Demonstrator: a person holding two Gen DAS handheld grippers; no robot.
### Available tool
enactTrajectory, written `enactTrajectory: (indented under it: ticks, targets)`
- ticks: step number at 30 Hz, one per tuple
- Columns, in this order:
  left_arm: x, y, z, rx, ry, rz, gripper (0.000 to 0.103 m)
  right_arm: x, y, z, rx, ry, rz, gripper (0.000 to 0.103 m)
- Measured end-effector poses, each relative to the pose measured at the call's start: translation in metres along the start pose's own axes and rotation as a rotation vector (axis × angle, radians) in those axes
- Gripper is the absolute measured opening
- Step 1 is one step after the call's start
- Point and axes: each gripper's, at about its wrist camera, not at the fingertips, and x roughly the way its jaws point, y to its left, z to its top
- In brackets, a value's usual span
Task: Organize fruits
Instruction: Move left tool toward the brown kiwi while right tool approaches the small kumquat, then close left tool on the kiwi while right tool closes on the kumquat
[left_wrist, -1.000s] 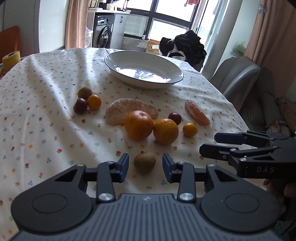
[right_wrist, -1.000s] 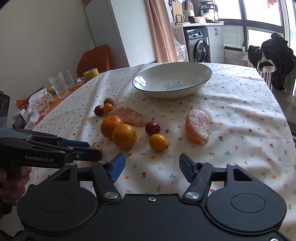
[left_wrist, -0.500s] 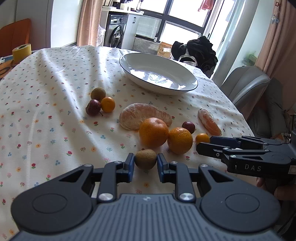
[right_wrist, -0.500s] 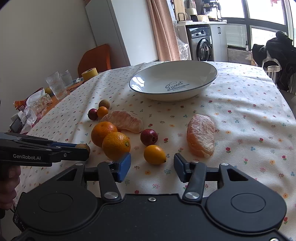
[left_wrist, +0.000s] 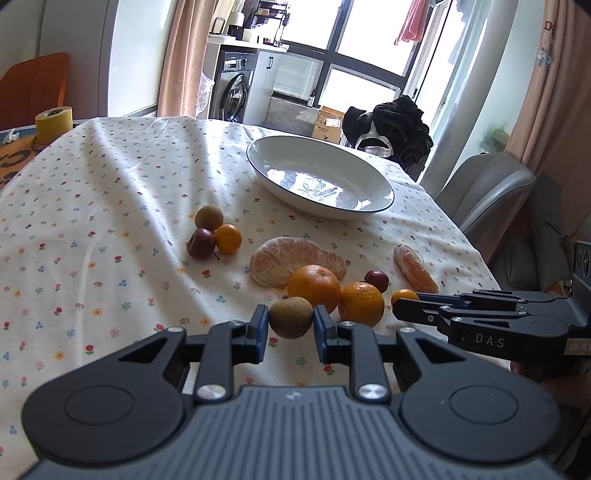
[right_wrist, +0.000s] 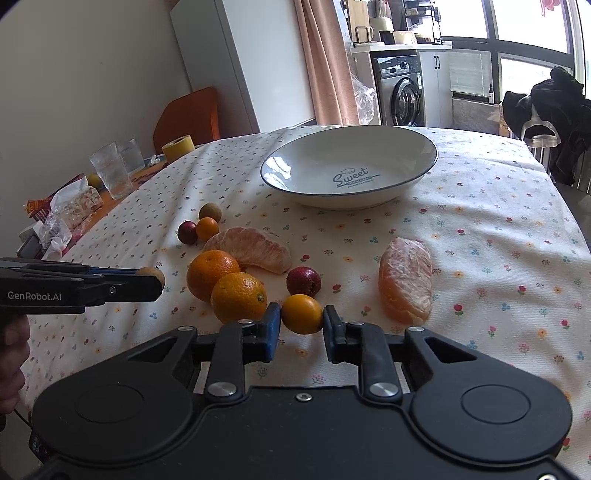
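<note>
Glossy glazed ceramic plate (right_wrist: 424, 147). Matt printed cotton-like cloth (left_wrist: 92, 206) over desk. Dimpled, shiny orange rind (right_wrist: 238, 297). Matt black plastic claw bodies, bright metal screws (left_wrist: 210, 392).

Daylight floods both views from the tall dark-framed windows (left_wrist: 354, 62) at the back, which are overexposed to near white. It glares as pale patches on the glazed inside of the white blue-rimmed ceramic bowl (right_wrist: 421, 162). The flowered white tablecloth (left_wrist: 92, 206) is bright, with broad soft shadow bands across its folds, and short shadows under the fruit fall toward the cameras. Both pictures are sharp; fisheye distortion bends the walls and curtains and leaves dark vignetted corners.
</note>
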Motion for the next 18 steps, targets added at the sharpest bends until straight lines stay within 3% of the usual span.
enactTrajectory:
  ticks: [18]
  targets:
    - [-0.008, 0.004, 0.024, 0.005, -0.072, 0.005, 0.024, -0.009, 0.015, 0.027, -0.025, -0.075, 0.002, 0.023]
